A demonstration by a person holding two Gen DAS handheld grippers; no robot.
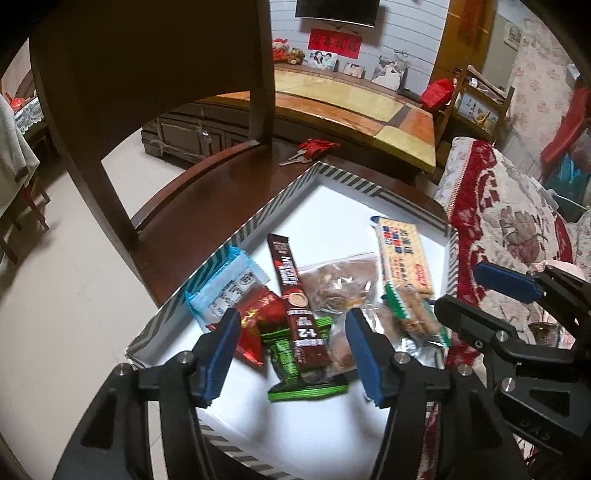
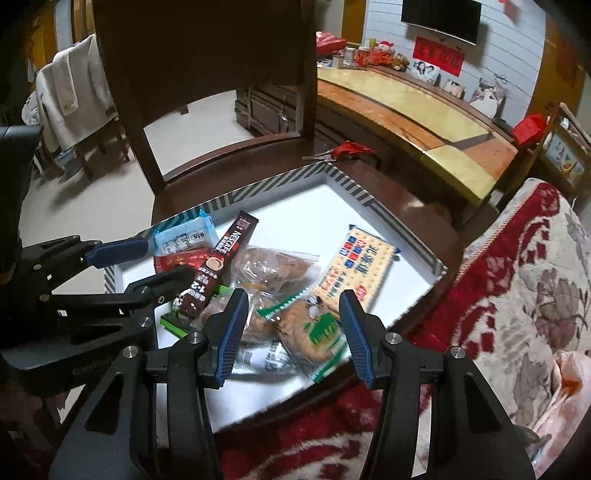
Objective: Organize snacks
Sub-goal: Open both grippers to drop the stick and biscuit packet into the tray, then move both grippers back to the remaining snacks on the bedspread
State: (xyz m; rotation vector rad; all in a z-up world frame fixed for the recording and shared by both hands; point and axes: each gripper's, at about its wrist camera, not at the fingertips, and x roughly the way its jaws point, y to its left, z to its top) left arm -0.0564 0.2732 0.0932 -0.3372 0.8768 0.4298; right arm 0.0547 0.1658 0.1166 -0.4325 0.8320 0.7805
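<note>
**Snacks heaped in striped tray, both jaws empty**

We see the snack pile (image 1: pixel 325 306) in the white tray (image 1: pixel 258 225), centre frame. The left hand-held gripper (image 1: pixel 291 350) hovers just above the Nescafé stick (image 1: pixel 295 295), jaws apart, holding nothing. Our right hand-held gripper (image 2: pixel 291 332), also parted and empty, hangs over the green-labelled biscuit pack (image 2: pixel 314 328).

Domestic living room: wall-mounted television (image 1: pixel 337 13), framed family photographs (image 1: pixel 323 61), floral-covered sofa (image 1: pixel 517 206), wooden dining chair (image 2: pixel 207 74).
</note>
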